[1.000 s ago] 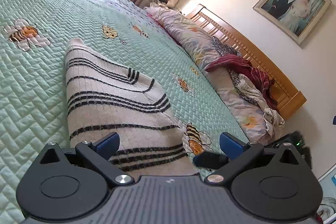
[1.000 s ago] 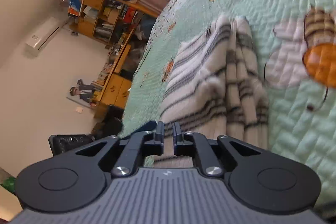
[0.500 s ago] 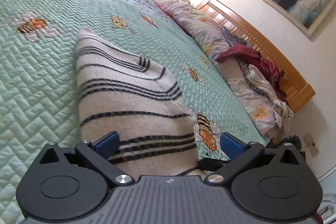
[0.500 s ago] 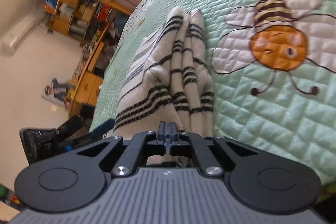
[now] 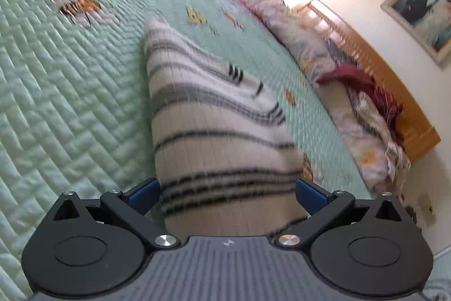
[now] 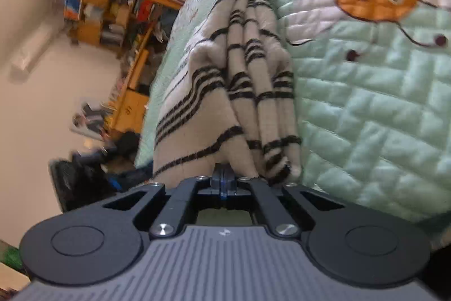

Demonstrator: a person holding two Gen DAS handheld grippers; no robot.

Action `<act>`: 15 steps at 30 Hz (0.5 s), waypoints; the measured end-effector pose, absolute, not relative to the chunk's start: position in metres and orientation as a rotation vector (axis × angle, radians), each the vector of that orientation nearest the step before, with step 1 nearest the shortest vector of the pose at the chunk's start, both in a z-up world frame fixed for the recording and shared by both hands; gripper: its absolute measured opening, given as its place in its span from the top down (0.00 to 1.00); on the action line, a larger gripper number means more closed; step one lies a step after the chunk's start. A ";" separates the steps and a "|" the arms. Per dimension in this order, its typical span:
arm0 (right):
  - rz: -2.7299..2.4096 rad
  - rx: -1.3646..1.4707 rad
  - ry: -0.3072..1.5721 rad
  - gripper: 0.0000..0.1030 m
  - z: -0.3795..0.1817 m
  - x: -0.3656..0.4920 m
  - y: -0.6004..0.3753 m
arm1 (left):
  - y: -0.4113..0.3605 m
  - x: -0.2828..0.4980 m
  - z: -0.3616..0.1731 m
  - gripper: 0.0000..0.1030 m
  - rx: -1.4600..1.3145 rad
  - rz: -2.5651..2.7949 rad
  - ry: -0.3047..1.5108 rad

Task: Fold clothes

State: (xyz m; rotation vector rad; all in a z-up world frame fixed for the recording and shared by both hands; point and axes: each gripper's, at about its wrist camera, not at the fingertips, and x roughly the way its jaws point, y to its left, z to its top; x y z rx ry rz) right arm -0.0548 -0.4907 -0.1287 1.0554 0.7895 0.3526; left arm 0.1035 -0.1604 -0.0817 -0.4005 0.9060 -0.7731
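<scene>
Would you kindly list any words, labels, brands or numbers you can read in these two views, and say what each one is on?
No readable words or numbers.
Left gripper body: a small pale logo mark, not lettering.
Right gripper body: the same small mark, not lettering.
Shelves in the right wrist view: boxes and books, print too blurred to read.
Striped garment, quilt and framed photo: no text visible.

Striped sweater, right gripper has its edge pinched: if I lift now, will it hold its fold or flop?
The striped sweater will probably flop: its knit already bunches into soft ridges ahead of the shut right gripper. It likely sags on the unheld side, since the left gripper is open. The quilt looks textured, so dragging may snag.
</scene>
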 end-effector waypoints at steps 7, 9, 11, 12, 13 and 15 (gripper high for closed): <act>0.267 1.075 0.671 0.51 -0.102 -0.085 -0.518 | -0.151 0.102 -0.085 0.01 -0.438 -0.783 0.909; 0.221 1.086 0.660 0.34 -0.106 -0.087 -0.525 | -0.148 0.103 -0.086 0.01 -0.453 -0.782 0.914; 0.206 1.117 0.650 0.34 -0.113 -0.086 -0.532 | -0.152 0.102 -0.078 0.01 -0.406 -0.756 0.907; 0.214 1.140 0.645 0.34 -0.117 -0.084 -0.535 | -0.156 0.101 -0.072 0.01 -0.372 -0.739 0.901; 0.224 1.137 0.643 0.34 -0.117 -0.079 -0.534 | -0.159 0.100 -0.066 0.01 -0.338 -0.722 0.894; 0.254 1.105 0.632 0.34 -0.111 -0.070 -0.530 | -0.166 0.098 -0.055 0.02 -0.269 -0.688 0.880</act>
